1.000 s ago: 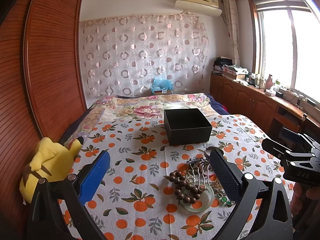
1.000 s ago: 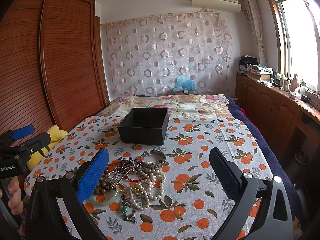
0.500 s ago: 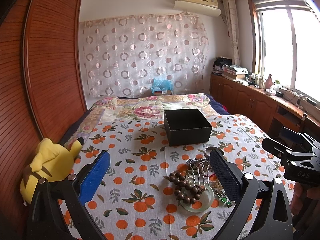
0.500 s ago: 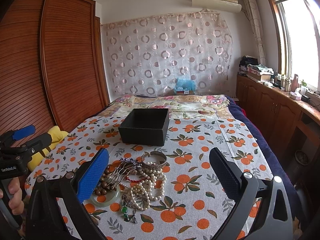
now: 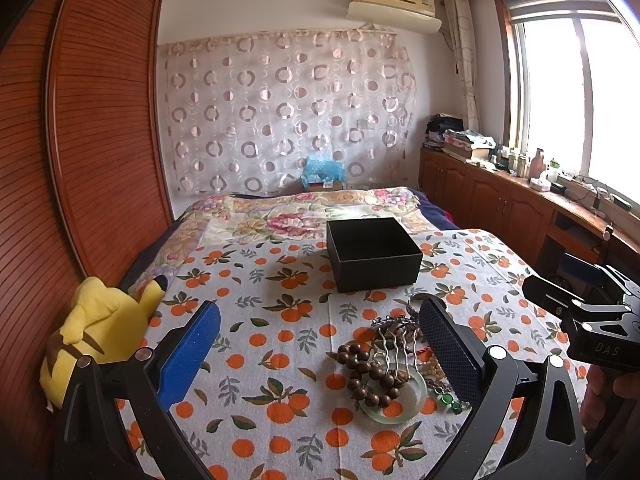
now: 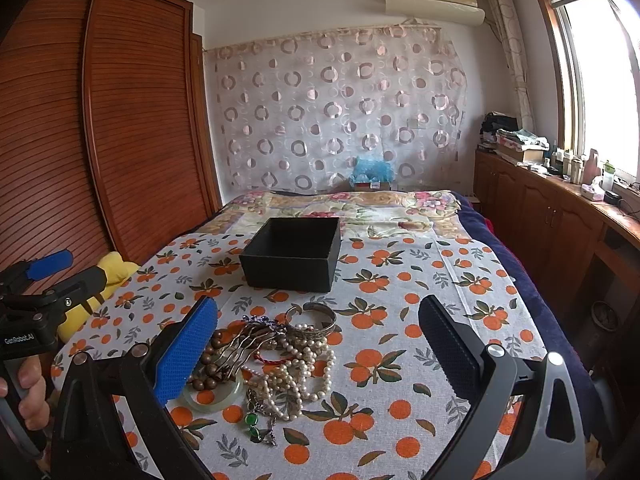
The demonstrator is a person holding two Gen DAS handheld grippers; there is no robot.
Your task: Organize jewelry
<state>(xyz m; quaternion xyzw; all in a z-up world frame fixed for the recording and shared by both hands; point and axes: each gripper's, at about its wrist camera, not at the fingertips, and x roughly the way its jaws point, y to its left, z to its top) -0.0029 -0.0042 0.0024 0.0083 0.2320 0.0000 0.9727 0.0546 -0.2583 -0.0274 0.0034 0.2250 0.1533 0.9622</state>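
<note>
Nothing is sorted yet: the open black square cardboard box (image 6: pixel 291 254) sits empty on the bed's orange-printed cloth (image 6: pixel 400 304), and the tangled heap of jewelry (image 6: pixel 272 360) lies on the cloth just in front of it. The heap holds a dark wooden bead bracelet (image 5: pixel 366 372) resting on a pale green jade bangle (image 5: pixel 416 400), a silver wavy hair comb (image 6: pixel 244 340), a carved silver cuff (image 6: pixel 314 318), white pearl strands (image 6: pixel 300 372) and a small green-stone pendant (image 6: pixel 252 420).

The left tongs (image 5: pixel 320 354) and right tongs (image 6: pixel 318 350) both hover spread wide and empty, above the heap. Judging from this, the step is choosing a first piece. The next move likely calls for lowering onto one loose item, perhaps the cuff, without dragging neighbours.
</note>
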